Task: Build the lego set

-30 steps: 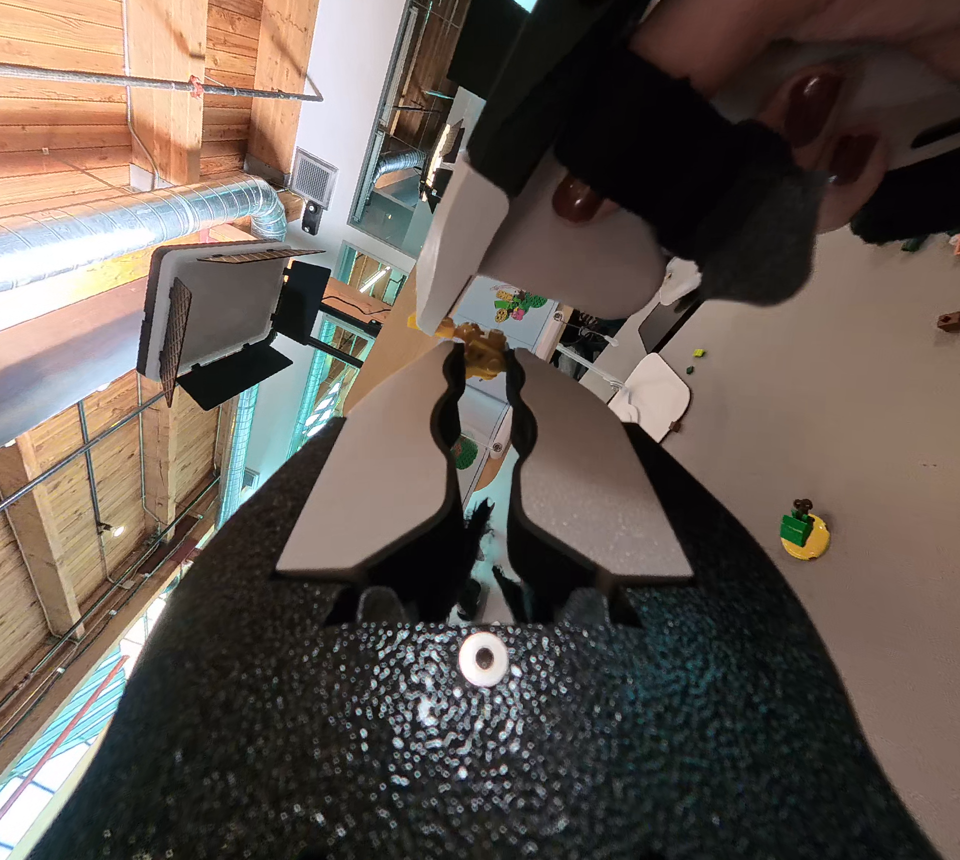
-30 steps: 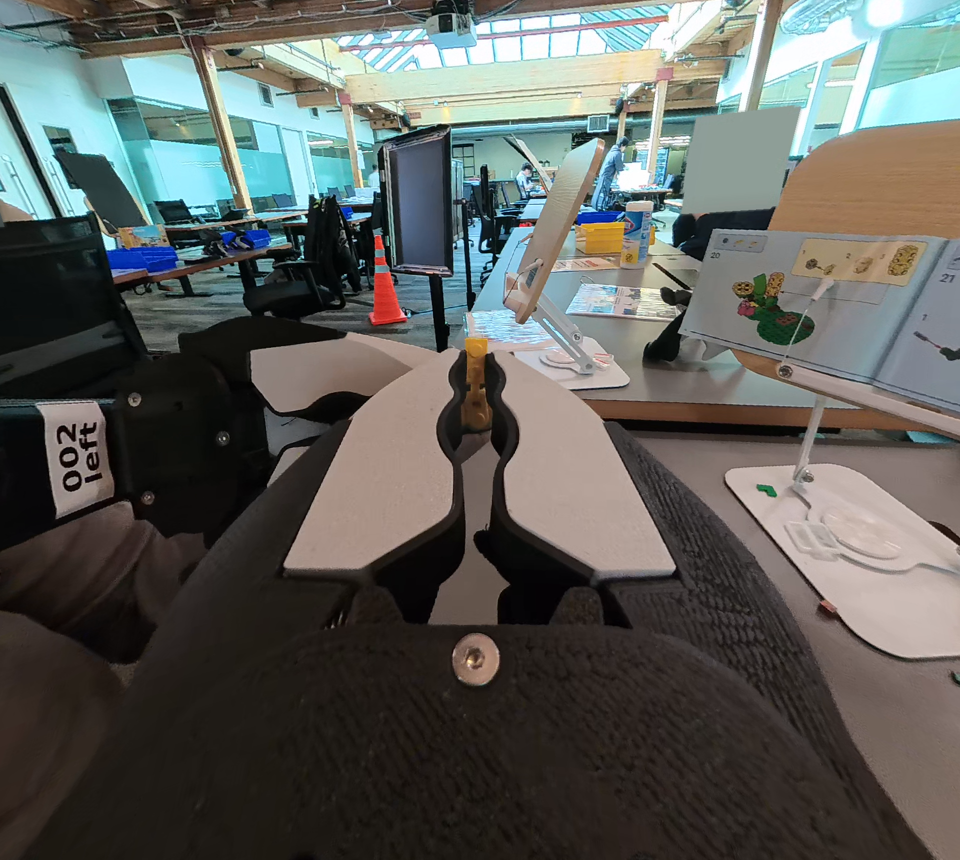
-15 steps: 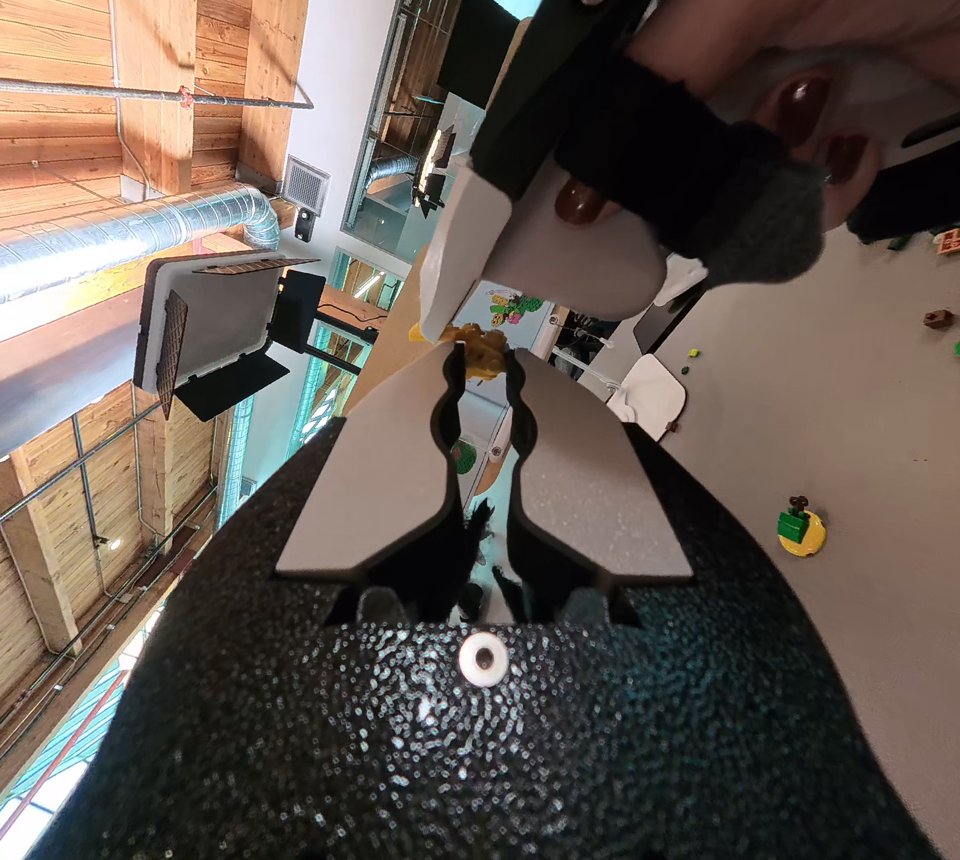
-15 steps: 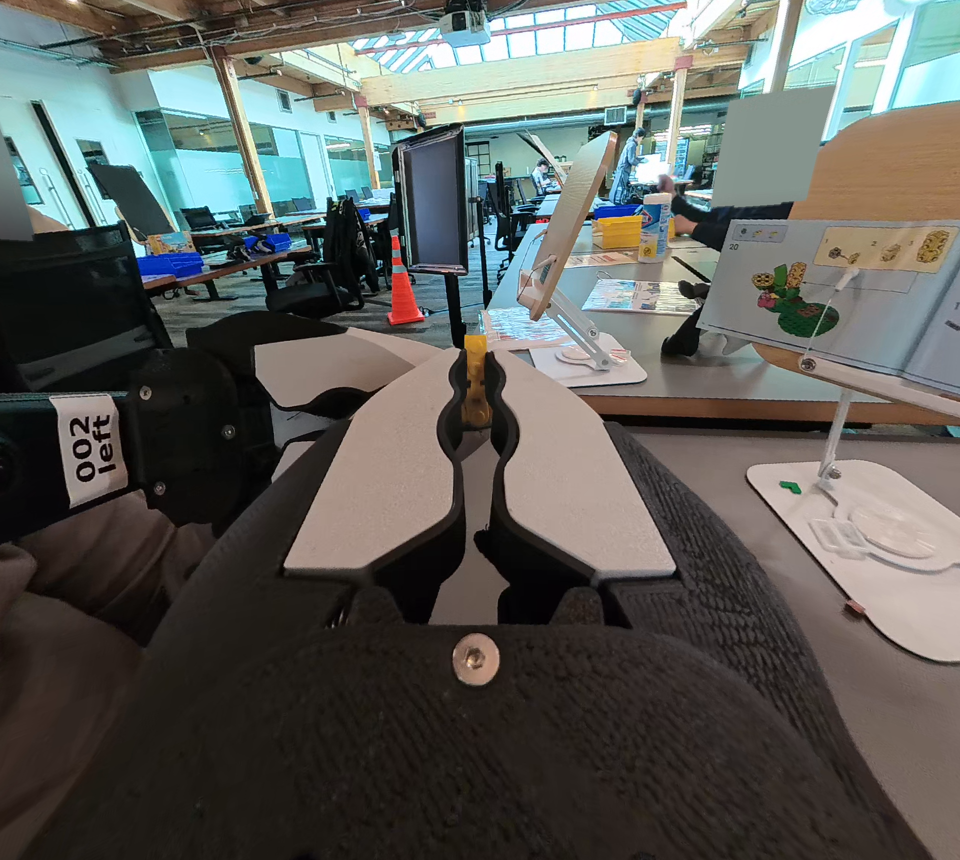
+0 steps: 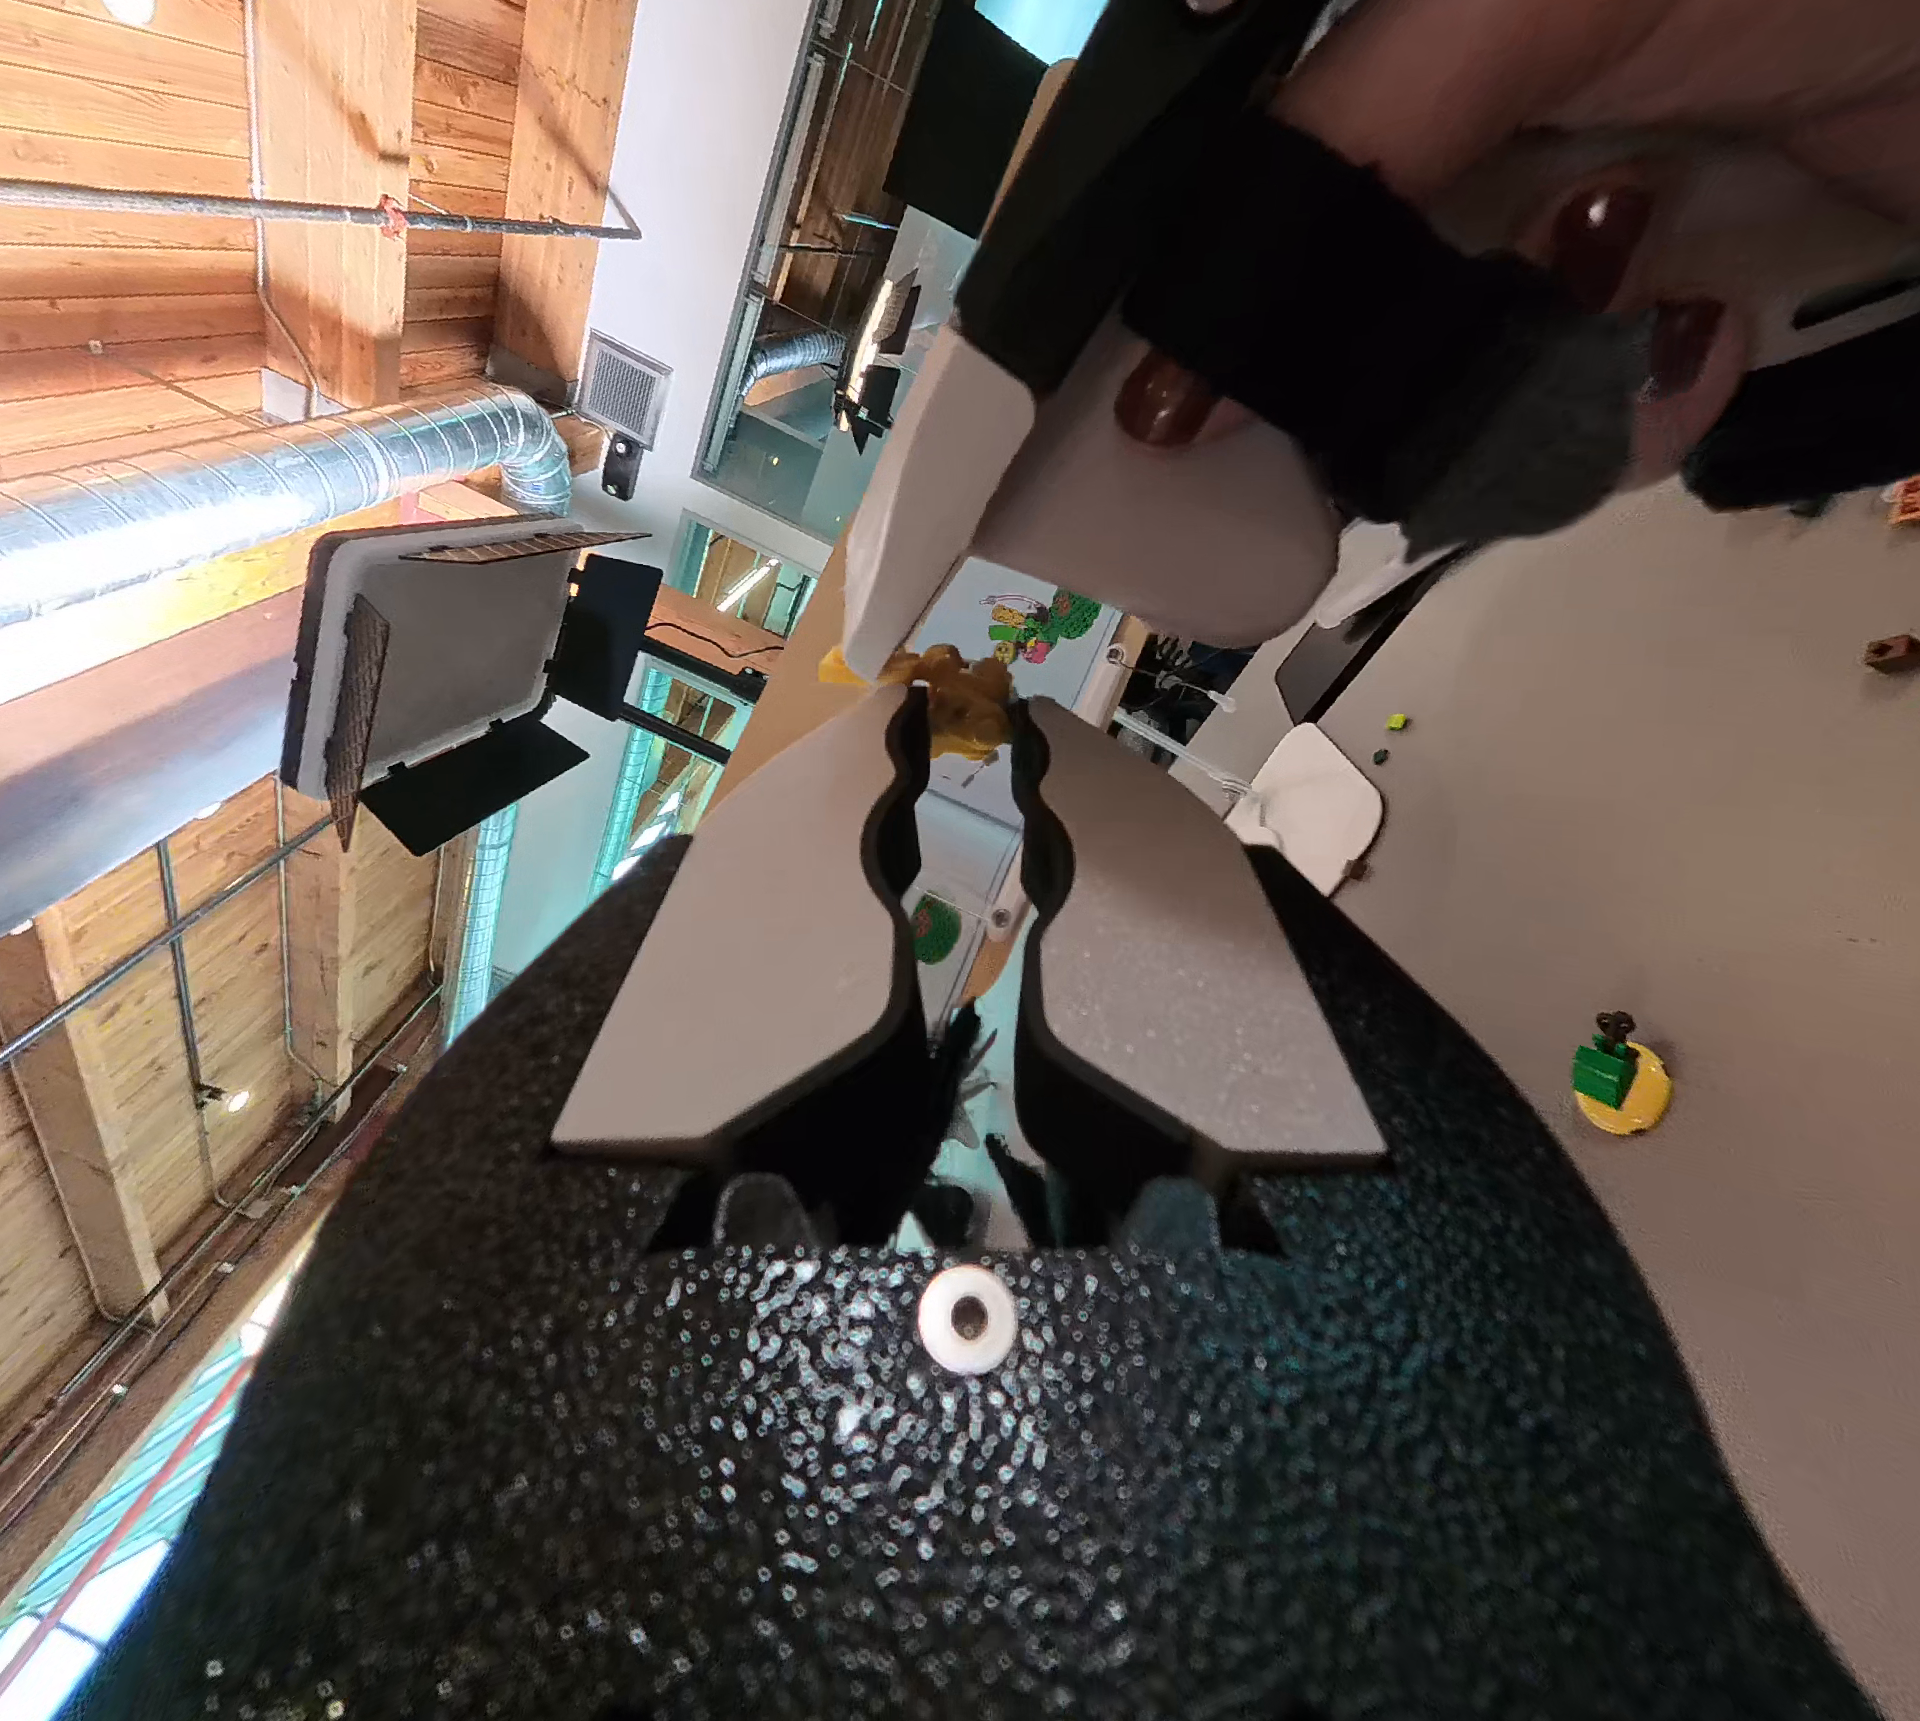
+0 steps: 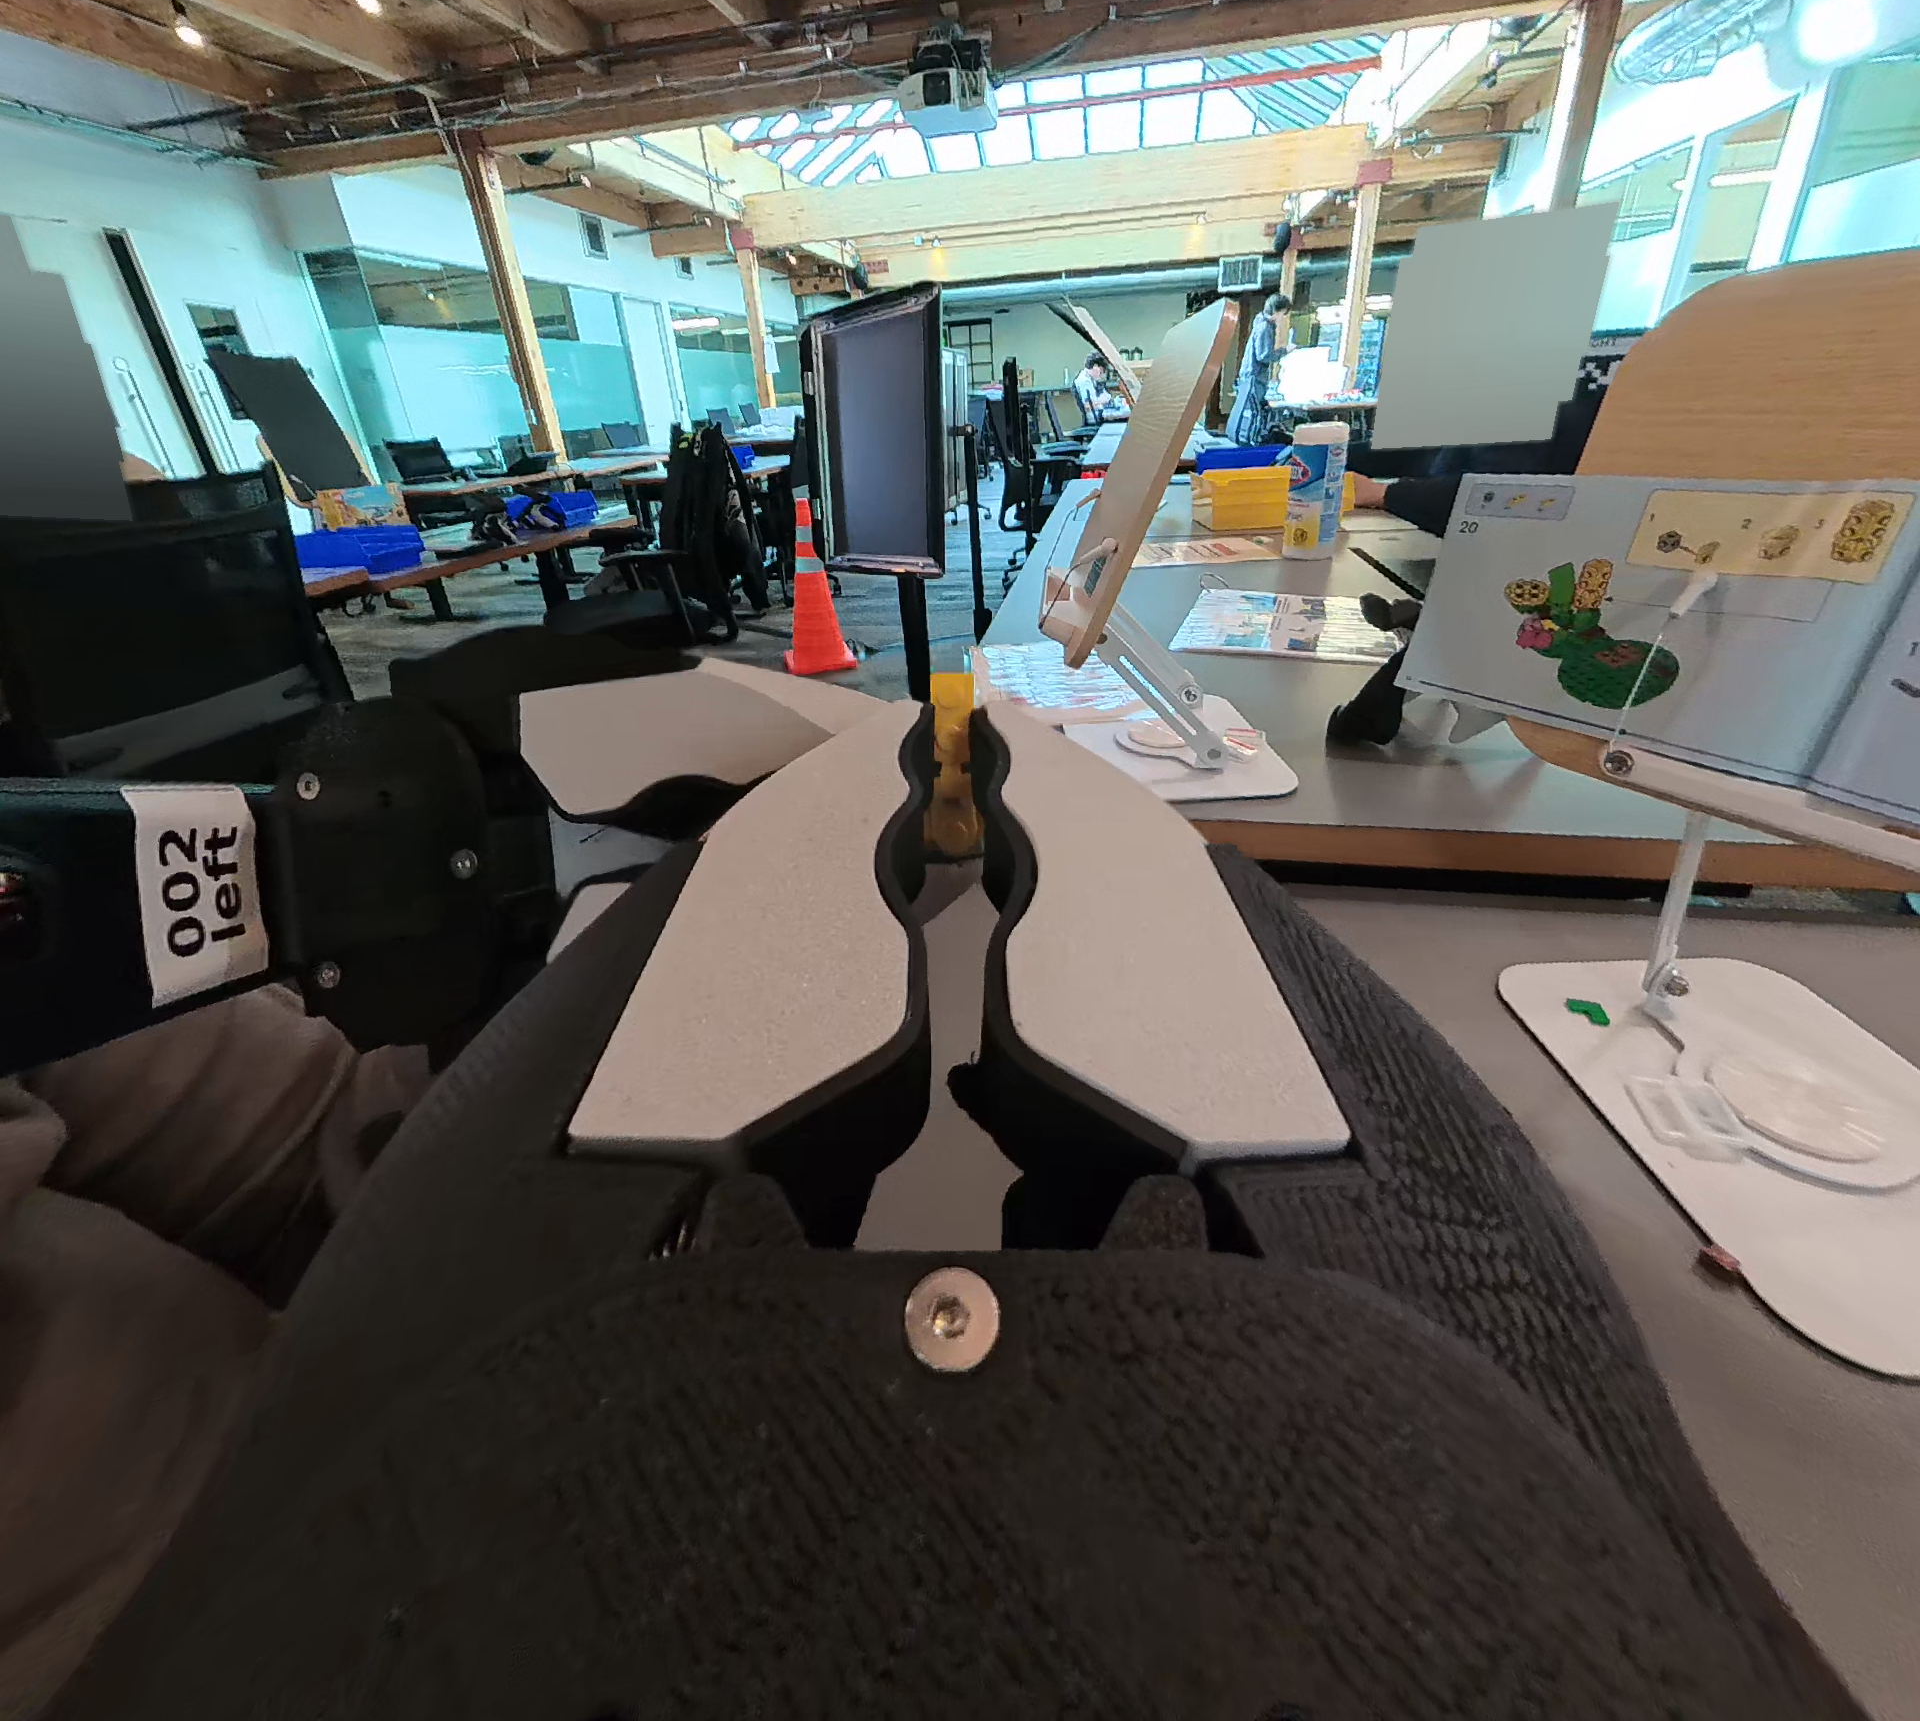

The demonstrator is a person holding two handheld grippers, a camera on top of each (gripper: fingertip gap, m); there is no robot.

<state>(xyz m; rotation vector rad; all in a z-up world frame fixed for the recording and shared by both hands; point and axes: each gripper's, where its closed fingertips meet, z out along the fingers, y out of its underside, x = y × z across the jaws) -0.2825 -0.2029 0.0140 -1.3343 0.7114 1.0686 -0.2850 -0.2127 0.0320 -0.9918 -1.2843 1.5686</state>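
Both grippers are raised above the grey table, tip to tip. My left gripper (image 5: 966, 715) is shut on a small gold Lego piece (image 5: 966, 710). My right gripper (image 6: 951, 726) is shut on a yellow Lego piece (image 6: 951, 772) that stands upright between its fingertips. In the left wrist view the right gripper's fingers (image 5: 935, 487) come in from above, and their tip touches the gold piece, with a bit of yellow (image 5: 836, 663) at the tip. In the right wrist view the left gripper (image 6: 665, 726) lies just left of my fingers. An open instruction booklet (image 6: 1662, 622) stands on a holder.
A small green and yellow Lego assembly (image 5: 1616, 1074) sits on the grey table (image 5: 1662, 840), with a brown brick (image 5: 1889, 653) and tiny green bits (image 5: 1397, 721) farther off. The white holder base (image 6: 1766, 1141) carries a green piece (image 6: 1587, 1009). A second stand (image 6: 1143, 528) stands behind. My left and right fingertips are right by each other.
The two grippers stay pressed tip to tip, both still shut on their pieces. The views have shifted slightly; the right gripper's tip sits a little closer on the gold piece.
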